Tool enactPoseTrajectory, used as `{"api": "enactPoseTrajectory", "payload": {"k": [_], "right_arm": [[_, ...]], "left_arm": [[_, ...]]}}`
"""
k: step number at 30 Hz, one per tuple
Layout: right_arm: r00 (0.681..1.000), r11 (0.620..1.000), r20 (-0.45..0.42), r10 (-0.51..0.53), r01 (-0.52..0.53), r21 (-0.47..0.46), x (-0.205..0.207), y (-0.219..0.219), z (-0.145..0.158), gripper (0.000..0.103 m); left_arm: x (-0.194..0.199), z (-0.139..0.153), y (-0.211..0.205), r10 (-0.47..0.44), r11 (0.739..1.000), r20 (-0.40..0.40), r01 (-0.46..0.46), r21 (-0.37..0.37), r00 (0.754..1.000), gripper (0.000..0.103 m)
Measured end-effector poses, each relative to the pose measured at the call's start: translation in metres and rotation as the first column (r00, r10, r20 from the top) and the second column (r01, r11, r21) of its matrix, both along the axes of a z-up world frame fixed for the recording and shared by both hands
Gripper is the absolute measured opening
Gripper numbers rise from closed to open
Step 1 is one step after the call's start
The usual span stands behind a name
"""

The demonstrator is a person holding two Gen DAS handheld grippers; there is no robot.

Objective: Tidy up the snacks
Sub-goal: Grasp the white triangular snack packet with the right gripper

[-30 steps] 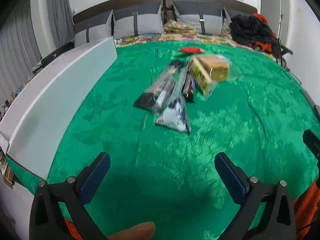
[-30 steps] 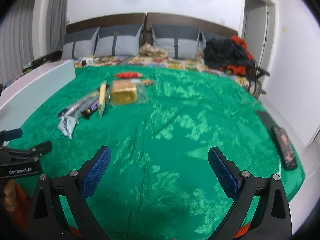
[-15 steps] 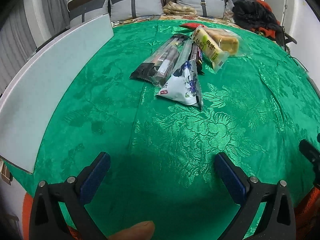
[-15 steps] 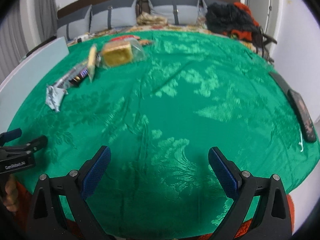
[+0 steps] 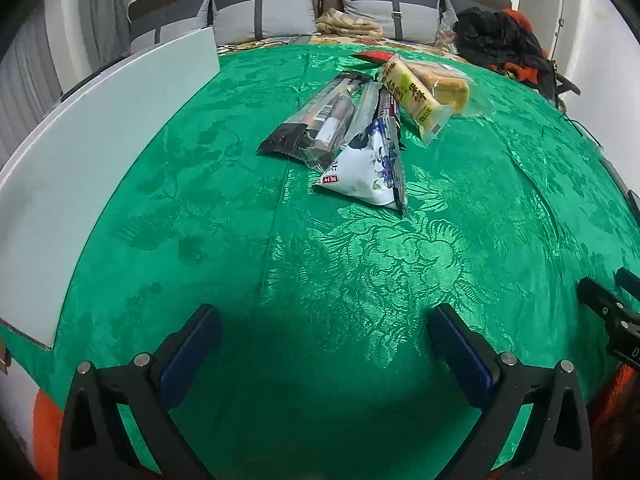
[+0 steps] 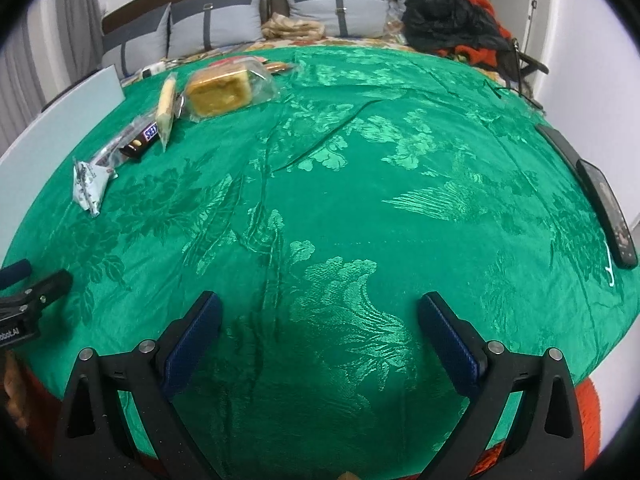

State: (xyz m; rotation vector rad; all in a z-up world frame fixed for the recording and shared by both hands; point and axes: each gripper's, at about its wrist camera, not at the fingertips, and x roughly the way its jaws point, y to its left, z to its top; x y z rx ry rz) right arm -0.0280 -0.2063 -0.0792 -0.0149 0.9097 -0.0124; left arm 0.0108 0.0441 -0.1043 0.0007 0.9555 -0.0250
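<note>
A cluster of snack packets lies on the green cloth. In the left wrist view I see a white-and-blue triangular packet, dark bar wrappers, a yellow-green biscuit pack and a wrapped yellow cake. In the right wrist view the cake and the white packet lie far left. My left gripper is open and empty, well short of the snacks. My right gripper is open and empty over bare cloth.
A white board stands along the left edge of the cloth. A phone lies at the right edge. Pillows and a dark clothes pile are at the back.
Both grippers have tilted down and moved forward over the cloth; the snacks now look closer in the left wrist view. Both stay open.
</note>
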Motion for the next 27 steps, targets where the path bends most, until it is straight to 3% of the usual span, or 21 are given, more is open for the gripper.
{"api": "enactPoseTrajectory", "payload": {"k": [4, 6, 10, 16, 20, 22, 23, 24, 27], "right_arm": [[1.000, 1.000, 0.011, -0.011, 0.011, -0.001, -0.001, 0.000, 0.000, 0.101], [0.999, 1.000, -0.034, 0.017, -0.017, 0.007, 0.003, 0.002, 0.003, 0.100], [0.987, 0.975, -0.024, 0.160, -0.154, 0.161, 0.017, 0.019, 0.017, 0.098], [0.925, 0.882, -0.077, 0.372, -0.326, 0.339, 0.083, 0.096, 0.021, 0.097], [0.888, 0.867, -0.132, 0.440, -0.382, 0.319, 0.119, 0.151, 0.007, 0.097], [0.887, 0.879, -0.126, 0.444, -0.405, 0.252, 0.123, 0.166, 0.003, 0.088], [0.887, 0.885, -0.125, 0.445, -0.414, 0.213, 0.123, 0.172, 0.003, 0.057], [0.886, 0.886, -0.115, 0.449, -0.424, 0.190, 0.123, 0.175, 0.005, 0.038], [0.895, 0.888, -0.110, 0.433, -0.403, 0.221, 0.119, 0.164, 0.010, 0.035]], "left_arm": [[0.005, 0.002, 0.003, -0.026, 1.000, -0.033, 0.026, -0.001, 0.999, 0.103], [0.008, 0.002, 0.006, -0.031, 1.000, -0.068, 0.030, -0.004, 0.997, 0.103], [0.003, 0.002, 0.023, -0.017, 1.000, -0.072, 0.017, 0.005, 0.997, 0.103], [0.000, -0.001, 0.049, 0.037, 0.999, -0.046, -0.037, 0.001, 0.998, 0.103], [-0.005, -0.002, 0.052, 0.045, 0.999, -0.035, -0.045, 0.002, 0.998, 0.103], [-0.008, -0.003, 0.054, 0.040, 0.999, -0.028, -0.040, 0.002, 0.999, 0.103], [-0.010, -0.003, 0.054, 0.039, 0.999, -0.028, -0.039, 0.001, 0.999, 0.103], [-0.011, -0.003, 0.055, 0.037, 0.999, -0.027, -0.037, 0.001, 0.999, 0.103], [-0.011, -0.003, 0.054, 0.040, 0.999, -0.025, -0.040, 0.001, 0.999, 0.103]]}}
